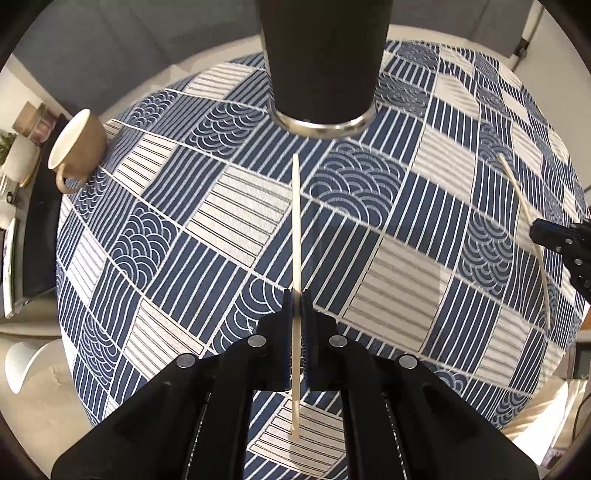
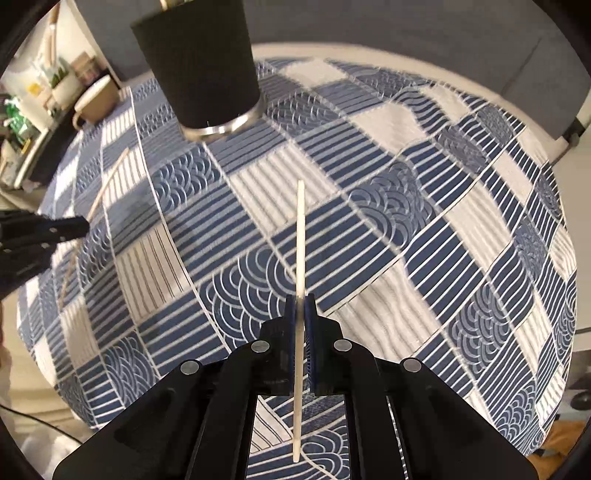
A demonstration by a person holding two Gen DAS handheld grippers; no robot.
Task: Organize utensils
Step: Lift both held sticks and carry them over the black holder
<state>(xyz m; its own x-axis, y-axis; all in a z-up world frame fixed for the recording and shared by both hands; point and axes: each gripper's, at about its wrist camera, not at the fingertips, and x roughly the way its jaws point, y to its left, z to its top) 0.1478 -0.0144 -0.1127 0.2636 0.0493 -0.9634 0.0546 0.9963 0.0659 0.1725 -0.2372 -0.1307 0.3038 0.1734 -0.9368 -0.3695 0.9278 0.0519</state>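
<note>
Left gripper (image 1: 297,295) and right gripper (image 2: 300,301) each clench 1 chopstick (image 1: 295,221) above open tablecloth (image 1: 388,280).

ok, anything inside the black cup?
Mostly unseen. In both views the black cup is seen from its side, so the interior is hidden. In the right wrist view a pale tip pokes above its rim; what it is I can't tell.

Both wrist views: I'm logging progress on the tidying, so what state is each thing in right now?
Left gripper: shut on a pale chopstick, lifted off the cloth.
Right gripper: shut on a second chopstick, also lifted.
Black cup: upright on the patterned tablecloth; whether it holds anything cannot be told.
Tan mug: upright near the table edge, looks empty.
</note>
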